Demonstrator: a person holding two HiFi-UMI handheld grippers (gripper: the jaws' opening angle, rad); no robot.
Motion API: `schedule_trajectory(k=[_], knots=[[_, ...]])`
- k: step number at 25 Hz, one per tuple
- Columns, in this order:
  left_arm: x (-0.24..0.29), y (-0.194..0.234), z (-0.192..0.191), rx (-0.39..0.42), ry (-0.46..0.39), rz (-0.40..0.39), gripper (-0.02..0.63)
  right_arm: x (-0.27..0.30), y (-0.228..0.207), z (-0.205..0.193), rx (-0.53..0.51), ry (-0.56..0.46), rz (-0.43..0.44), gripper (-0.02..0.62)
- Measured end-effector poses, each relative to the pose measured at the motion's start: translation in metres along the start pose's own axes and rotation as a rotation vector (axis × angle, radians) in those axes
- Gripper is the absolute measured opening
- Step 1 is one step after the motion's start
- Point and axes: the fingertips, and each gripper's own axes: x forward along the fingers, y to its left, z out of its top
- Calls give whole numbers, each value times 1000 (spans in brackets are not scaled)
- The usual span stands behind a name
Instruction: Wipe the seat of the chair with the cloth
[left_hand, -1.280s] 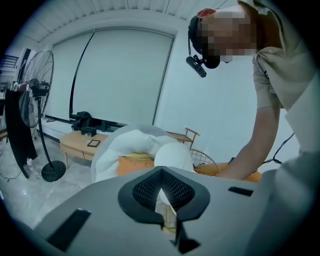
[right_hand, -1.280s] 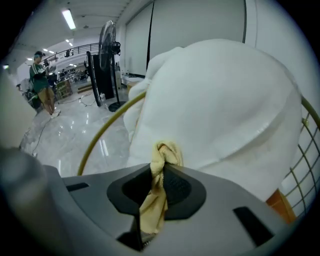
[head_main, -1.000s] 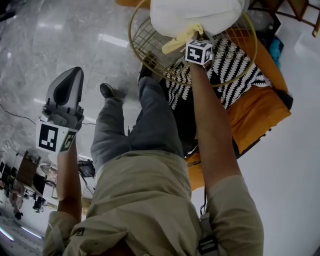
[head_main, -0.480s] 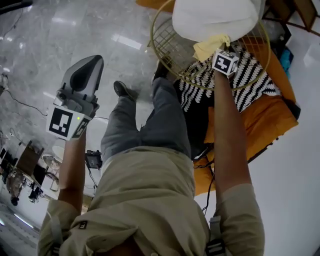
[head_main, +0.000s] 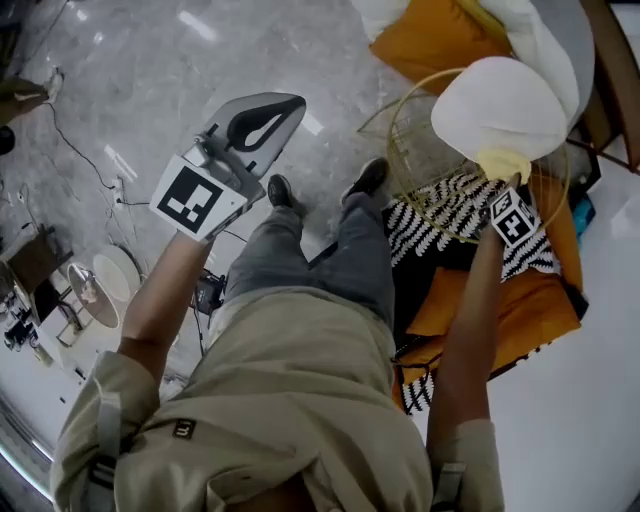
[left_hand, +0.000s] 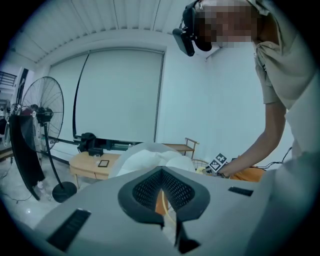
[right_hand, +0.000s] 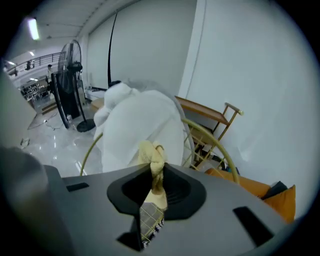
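A gold wire round chair (head_main: 412, 150) holds a white cushion (head_main: 500, 105) and a black-and-white patterned cushion (head_main: 450, 215) on its seat. My right gripper (head_main: 505, 188) is shut on a bunched yellow cloth (head_main: 503, 163), which touches the lower edge of the white cushion. In the right gripper view the cloth (right_hand: 152, 165) sticks up between the jaws in front of the white cushion (right_hand: 140, 125) and the chair's gold rim (right_hand: 215, 145). My left gripper (head_main: 262, 118) is raised over the floor left of the chair, its jaws together with nothing in them.
Orange cushions (head_main: 540, 300) lie under and beside the chair. The person's shoes (head_main: 280, 190) stand just left of it. Cables (head_main: 90, 160) run across the marble floor. A standing fan (left_hand: 37, 130), a low wooden table (left_hand: 92, 165) and a wooden rack (right_hand: 215, 117) stand further off.
The left gripper has risen and come closer to the chair. The right gripper stays at the white cushion with the cloth, while the head view has swung left.
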Motion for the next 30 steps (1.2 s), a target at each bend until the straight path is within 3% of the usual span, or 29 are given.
schedule_trajectory(k=[8,17,22,25,30], knots=[[-91,28,50,13,-141,43,15,-157,47,131,-8,-302,107,60],[-183,32,95,81,-235,46,15,-382,110,239,0,-601,279,56],[-227,43,113,116,-299,55,15,-476,151,268,-60,-681,424,43],[-248,41,122,128,-351,58,15,-513,160,279,-91,-732,448,43],[-278,46,112,147,-334,93,15,-556,171,281,-118,-789,461,43]])
